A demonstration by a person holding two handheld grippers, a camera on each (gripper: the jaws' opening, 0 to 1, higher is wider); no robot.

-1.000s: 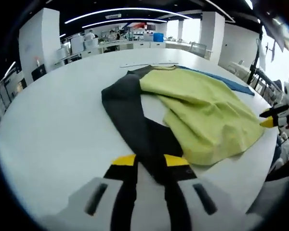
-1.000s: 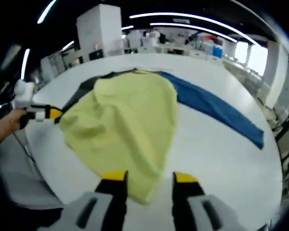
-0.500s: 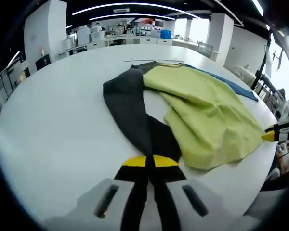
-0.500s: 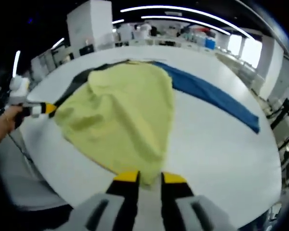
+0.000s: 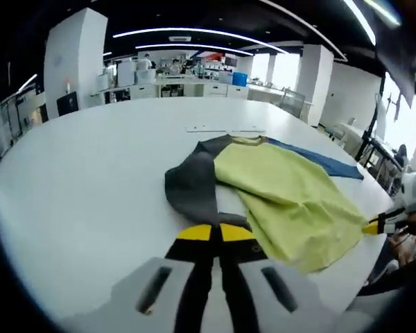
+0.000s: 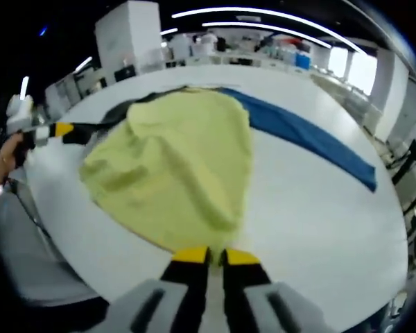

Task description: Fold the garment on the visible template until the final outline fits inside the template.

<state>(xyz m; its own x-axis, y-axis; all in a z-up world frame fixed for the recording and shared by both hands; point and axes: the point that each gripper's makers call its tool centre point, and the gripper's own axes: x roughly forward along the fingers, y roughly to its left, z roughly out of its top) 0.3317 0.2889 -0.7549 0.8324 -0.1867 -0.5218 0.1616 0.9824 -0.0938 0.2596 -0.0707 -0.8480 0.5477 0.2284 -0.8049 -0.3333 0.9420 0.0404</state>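
- Bright open-plan lab lies far behind a wide white table (image 5: 69, 187), which gives the cloth room to spread.
- At the left, the left gripper (image 5: 216, 232) is clenched on the dark sleeve (image 5: 194, 191) of the garment (image 6: 180, 166), apparently to swing it inward.
- The garment's yellow body lies crumpled mid-table, with its blue sleeve (image 6: 312, 149) stretched flat toward the far right.
- At the near edge, the right gripper (image 6: 208, 255) is pinched on the yellow hem, probably so both ends fold together.
- No template outline can be made out.
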